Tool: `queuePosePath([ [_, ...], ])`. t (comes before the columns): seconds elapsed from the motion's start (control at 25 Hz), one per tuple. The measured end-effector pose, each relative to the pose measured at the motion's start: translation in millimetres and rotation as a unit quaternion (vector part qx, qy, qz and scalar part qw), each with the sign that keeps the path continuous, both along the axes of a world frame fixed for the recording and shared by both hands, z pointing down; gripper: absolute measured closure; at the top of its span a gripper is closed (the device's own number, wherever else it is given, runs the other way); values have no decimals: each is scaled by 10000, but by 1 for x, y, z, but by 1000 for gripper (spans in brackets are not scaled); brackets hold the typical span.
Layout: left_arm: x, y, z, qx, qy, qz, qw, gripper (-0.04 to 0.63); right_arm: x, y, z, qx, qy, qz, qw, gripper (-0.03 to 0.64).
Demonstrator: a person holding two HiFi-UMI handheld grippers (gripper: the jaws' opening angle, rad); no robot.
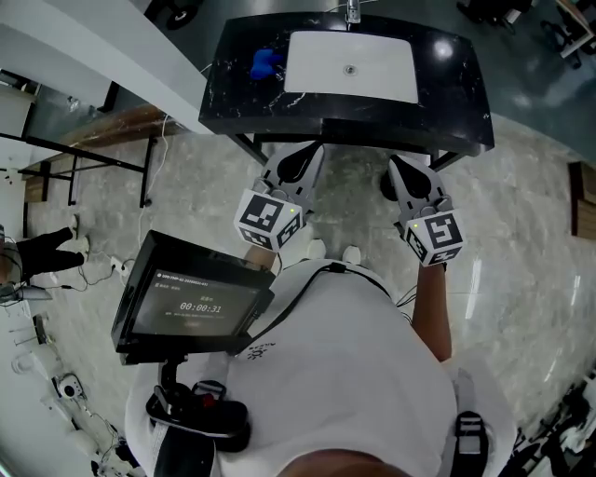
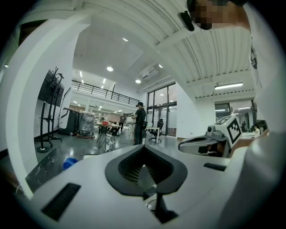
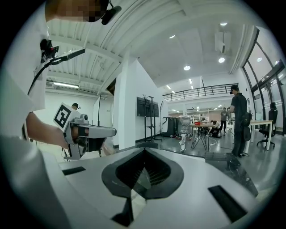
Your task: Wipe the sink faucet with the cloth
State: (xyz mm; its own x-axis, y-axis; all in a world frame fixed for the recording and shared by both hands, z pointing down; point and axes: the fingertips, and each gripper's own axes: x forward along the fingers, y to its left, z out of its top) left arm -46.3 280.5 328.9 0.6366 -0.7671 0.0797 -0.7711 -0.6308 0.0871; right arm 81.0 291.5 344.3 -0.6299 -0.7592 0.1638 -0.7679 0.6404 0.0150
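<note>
Before the sink point(image 1: 317, 67) | step: approach; cloth point(image 1: 264, 63) not yet picked up | left gripper point(image 1: 299, 158), right gripper point(image 1: 410, 173): jaws closed, empty | next: open, reach cloth

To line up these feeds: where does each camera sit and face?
Head view: on the head, steeply down at the sink; torso, left gripper, right gripper show.
Left gripper view: on it, level into a hall; shut fingers, right gripper.
Right gripper view: likewise; shut fingers, left gripper.
Shared: blue cloth, head and left gripper views.

Faucet point(image 1: 352, 11) partly beyond top edge
</note>
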Motion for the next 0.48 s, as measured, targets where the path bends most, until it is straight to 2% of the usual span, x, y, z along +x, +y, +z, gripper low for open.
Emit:
queuePosePath([
  [0.48,17,24,-10,150,-31,5,9999,594,16,25,-7,98,12,64,9999,614],
])
